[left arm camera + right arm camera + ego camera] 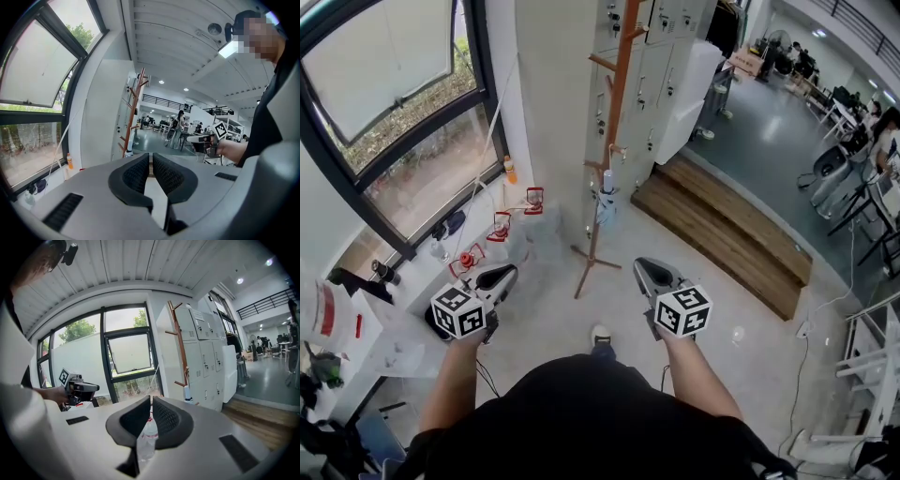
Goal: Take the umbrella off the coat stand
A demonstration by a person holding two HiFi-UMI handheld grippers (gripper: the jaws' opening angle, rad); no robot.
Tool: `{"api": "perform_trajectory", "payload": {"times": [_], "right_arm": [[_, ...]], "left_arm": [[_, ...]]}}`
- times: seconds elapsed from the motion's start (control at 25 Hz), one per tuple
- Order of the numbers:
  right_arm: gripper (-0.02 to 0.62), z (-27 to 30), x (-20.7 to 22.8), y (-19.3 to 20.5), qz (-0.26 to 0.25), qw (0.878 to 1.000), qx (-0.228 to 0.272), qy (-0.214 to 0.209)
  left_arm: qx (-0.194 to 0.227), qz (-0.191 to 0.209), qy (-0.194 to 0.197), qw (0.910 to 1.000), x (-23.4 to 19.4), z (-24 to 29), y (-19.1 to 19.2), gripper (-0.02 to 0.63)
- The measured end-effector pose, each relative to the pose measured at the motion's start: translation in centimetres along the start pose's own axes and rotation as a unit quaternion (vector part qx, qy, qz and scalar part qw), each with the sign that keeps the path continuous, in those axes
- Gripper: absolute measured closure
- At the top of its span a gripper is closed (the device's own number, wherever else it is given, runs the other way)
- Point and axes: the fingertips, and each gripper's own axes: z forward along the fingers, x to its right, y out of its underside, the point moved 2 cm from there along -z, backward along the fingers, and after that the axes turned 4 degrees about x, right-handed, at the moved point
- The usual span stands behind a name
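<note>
Two claws are pointing forward and slightly down, both clenched on nothing: the left gripper [508,273] and the right gripper [641,264]. Farther ahead, between them, the umbrella [607,204] is hanging upright, low on the coat stand [617,112], well apart from both. The right gripper is sitting nearer, with both forearms reaching forward.

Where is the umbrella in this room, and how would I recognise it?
Look for the grey lockers near the big window; in front of them stands a tall wooden coat stand. Low on its pole hangs the umbrella, folded into a short pale bluish-white bundle. It is the only thing on the stand, whose other pegs are bare.
</note>
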Motion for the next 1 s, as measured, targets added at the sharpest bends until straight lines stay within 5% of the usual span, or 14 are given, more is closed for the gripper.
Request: {"api": "perform_trajectory", "payload": {"times": [1.0], "right_arm": [[0.566,9.4,8.6,-1.6,0.005,1.0,-0.02,-0.009]], "left_arm": [[-0.014,-0.025,-0.01,0.9996,-6.6,9.3,-1.1,0.565]]}}
